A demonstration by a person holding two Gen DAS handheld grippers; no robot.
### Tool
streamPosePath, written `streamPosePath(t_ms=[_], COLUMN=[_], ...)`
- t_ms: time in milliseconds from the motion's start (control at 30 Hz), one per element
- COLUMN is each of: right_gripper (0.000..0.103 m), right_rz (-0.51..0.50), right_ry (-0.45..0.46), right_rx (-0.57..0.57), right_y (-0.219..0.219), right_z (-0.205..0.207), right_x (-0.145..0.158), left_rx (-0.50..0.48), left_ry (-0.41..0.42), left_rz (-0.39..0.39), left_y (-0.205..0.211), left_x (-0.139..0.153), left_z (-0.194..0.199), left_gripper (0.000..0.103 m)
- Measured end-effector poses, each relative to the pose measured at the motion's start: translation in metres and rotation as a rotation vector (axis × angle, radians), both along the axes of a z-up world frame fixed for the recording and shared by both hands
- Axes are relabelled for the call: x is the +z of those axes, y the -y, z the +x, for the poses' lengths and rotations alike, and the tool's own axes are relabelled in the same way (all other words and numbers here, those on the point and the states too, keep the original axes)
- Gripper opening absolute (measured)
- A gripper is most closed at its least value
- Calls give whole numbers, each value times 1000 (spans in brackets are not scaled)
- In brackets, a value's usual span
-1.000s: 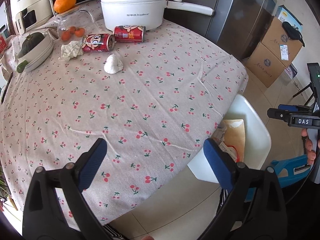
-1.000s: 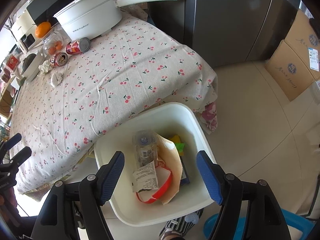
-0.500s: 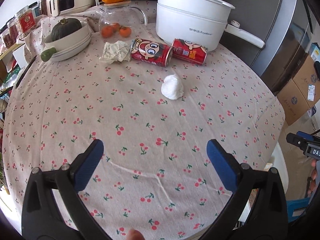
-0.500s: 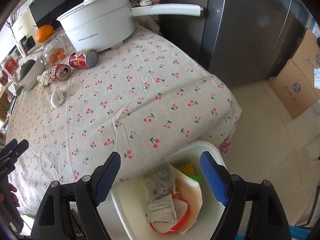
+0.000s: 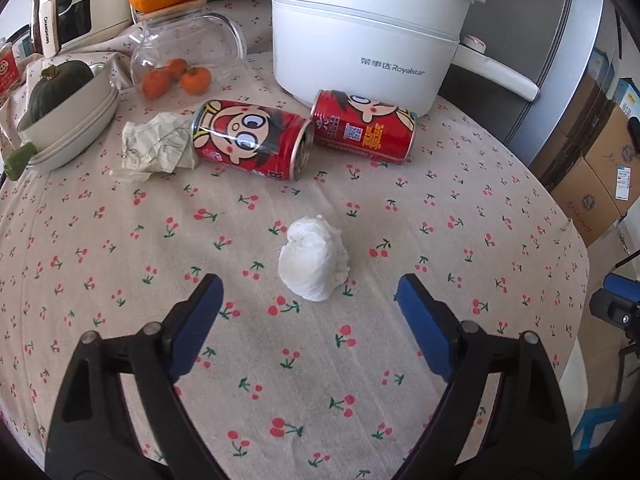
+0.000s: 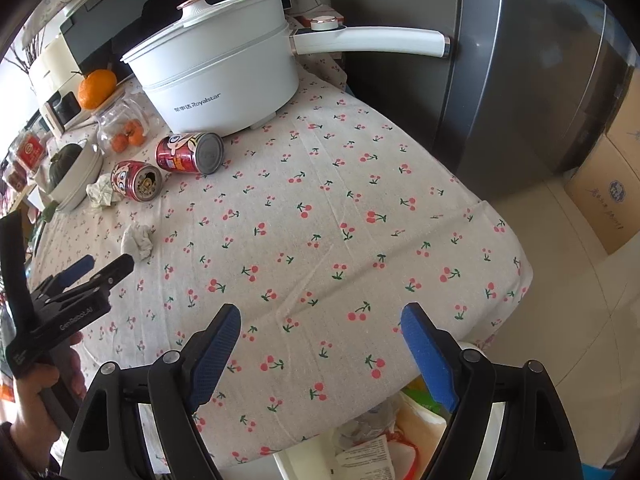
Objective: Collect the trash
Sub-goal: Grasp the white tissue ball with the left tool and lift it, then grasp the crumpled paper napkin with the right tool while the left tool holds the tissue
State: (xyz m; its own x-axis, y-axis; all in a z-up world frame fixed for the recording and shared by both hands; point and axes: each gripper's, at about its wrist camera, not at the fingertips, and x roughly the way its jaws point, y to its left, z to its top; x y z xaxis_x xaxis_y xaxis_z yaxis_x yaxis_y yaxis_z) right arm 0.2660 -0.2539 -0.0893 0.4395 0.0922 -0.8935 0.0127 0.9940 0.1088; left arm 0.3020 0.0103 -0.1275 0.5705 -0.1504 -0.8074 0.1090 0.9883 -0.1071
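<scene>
Left gripper: the black left gripper with blue pads (image 5: 308, 296) hangs over the cherry-print tablecloth (image 5: 120, 264), fingers spread wide apart and holding nothing. In the right wrist view it shows at the left edge (image 6: 100, 266), gripped by the person's hand (image 6: 36, 396).
White tissue wad: the crumpled white tissue ball (image 5: 314, 258) sits on the cloth just beyond the left gripper's tips, roughly centred between them and not touched by either pad. In the right wrist view it lies (image 6: 138, 242) just past those same tips.
Near can: a red cartoon-face drink can (image 5: 252, 140) lies on its side further back, open end to the right.
Far can: a second red drink can (image 5: 364, 126) lies on its side just right of the first, close against the white electric pot (image 5: 360, 28).
Paper scrap: a crumpled cream paper wrapper (image 5: 154, 146) rests against the left end of the near can.
Right gripper: the black right gripper with blue pads (image 6: 320, 344) hovers over the near right edge of the table, fingers wide apart and empty.
Bin: a white plastic trash bin (image 6: 292, 464) stands on the floor below the table edge, partly hidden behind the right gripper; a paper bag (image 6: 420, 424) and wrappers lie in it.
Background: a glass jar of small oranges (image 5: 176, 60) stands far left, beside stacked cream bowls holding a dark green squash (image 5: 60, 88).
</scene>
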Motion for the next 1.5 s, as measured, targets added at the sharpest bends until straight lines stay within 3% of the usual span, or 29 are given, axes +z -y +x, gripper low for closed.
streamPosePath(t_ms=[67, 133, 167, 367, 533, 767, 967, 1267, 1500], right_gripper=[84, 84, 84, 84, 84, 84, 84, 84, 83], right_rz=[3, 0, -3, -48, -10, 38, 96, 218, 209], right_ry=[1, -1, -2, 24, 36, 50, 87, 86, 57], right_rx=[5, 12, 19, 66, 101, 222, 270, 142, -8], right_y=[-4, -9, -12, -39, -71, -139, -218, -309, -333], right_z=[2, 3, 4, 7, 11, 18, 51, 113, 154], right_x=[-1, -3, -4, -6, -6, -10, -14, -29, -47], left_rx=[-14, -33, -39, -30, 45, 160, 216, 233, 278], left_ry=[-8, -29, -43, 1, 39, 39, 42, 80, 48], left_rz=[-13, -25, -24, -46, -17, 10, 5, 83, 43], left_y=[3, 4, 3, -25, -82, -167, -209, -233, -254], left_x=[-5, -11, -14, 7, 33, 41, 46, 49, 39], left_z=[6, 11, 13, 4, -12, -45, -62, -73, -70], left_gripper=[72, 52, 35, 33, 32, 32, 32, 32, 32])
